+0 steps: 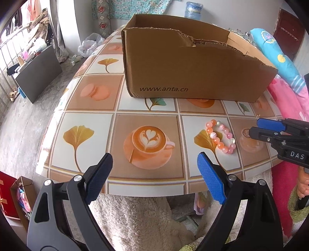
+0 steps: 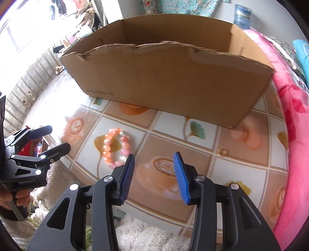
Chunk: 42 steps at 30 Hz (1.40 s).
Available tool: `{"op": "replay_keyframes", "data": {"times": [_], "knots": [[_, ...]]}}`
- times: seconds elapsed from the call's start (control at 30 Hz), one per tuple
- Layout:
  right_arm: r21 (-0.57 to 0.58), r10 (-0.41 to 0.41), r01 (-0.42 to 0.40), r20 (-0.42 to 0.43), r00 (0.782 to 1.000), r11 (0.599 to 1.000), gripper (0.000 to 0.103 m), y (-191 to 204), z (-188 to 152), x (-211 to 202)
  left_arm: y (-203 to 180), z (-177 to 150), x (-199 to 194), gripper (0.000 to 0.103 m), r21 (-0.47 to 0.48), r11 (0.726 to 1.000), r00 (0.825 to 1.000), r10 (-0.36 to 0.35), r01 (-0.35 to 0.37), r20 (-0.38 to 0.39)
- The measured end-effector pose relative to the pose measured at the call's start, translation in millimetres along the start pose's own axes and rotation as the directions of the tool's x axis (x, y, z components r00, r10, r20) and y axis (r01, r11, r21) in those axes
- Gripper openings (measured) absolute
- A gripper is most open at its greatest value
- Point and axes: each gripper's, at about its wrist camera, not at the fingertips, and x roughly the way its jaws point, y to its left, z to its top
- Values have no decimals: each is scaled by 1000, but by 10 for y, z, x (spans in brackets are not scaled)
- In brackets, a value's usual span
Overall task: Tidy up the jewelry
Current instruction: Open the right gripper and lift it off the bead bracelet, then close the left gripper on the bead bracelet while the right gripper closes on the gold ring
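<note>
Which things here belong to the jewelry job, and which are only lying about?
For the job:
- bead bracelet, on the table
- small gold ring, on the table
- cardboard box, open at the top

Only lying about:
- pink blanket
- white plastic bag on the floor
- water bottle

Home: bedding [image 1: 285,63], hung clothes [image 1: 36,29]

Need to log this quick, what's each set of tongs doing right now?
Left tongs: open wide, holding nothing.
Right tongs: open, holding nothing.
</note>
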Motion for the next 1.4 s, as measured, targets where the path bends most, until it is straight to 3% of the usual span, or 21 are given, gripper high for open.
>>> {"op": "replay_keyframes", "data": {"times": [0.17, 0.33, 0.53, 0.57, 0.77, 0.97, 1.13, 1.3, 1.4], "knots": [[37, -87, 87, -3, 996, 996, 59, -311, -71, -78, -92, 24, 9, 85, 19, 1000, 1000, 7, -7, -2], [86, -122, 121, -1, 993, 989, 62, -548, -173, -110, -183, 37, -18, 85, 43, 999, 1000, -4, 2, 26], [125, -102, 98, 25, 994, 987, 62, -666, -244, -104, -363, -13, -203, 84, 128, 983, 979, -148, 130, 141], [130, -94, 88, 37, 995, 988, 62, -679, -258, -110, -414, -22, -223, 78, 154, 976, 973, -175, 152, 151], [154, -31, 16, 101, 994, 988, 61, -693, -312, -60, -823, -27, -172, 62, 315, 918, 950, -290, 242, 113], [146, 21, -46, 165, 986, 988, 52, -756, -367, -138, -1054, 0, 66, 35, 361, 905, 966, -255, 225, 38], [156, 39, -70, 188, 981, 985, 50, -844, -406, -147, -1047, -9, 218, 33, 369, 908, 977, -211, 199, -7], [196, 50, -89, 195, 980, 977, 49, -953, -418, -94, -1075, -20, 255, 32, 412, 897, 985, -173, 157, 2], [197, 41, -81, 200, 979, 977, 42, -983, -391, -50, -1090, 7, 272, 26, 422, 892, 984, -180, 163, 1]]}}
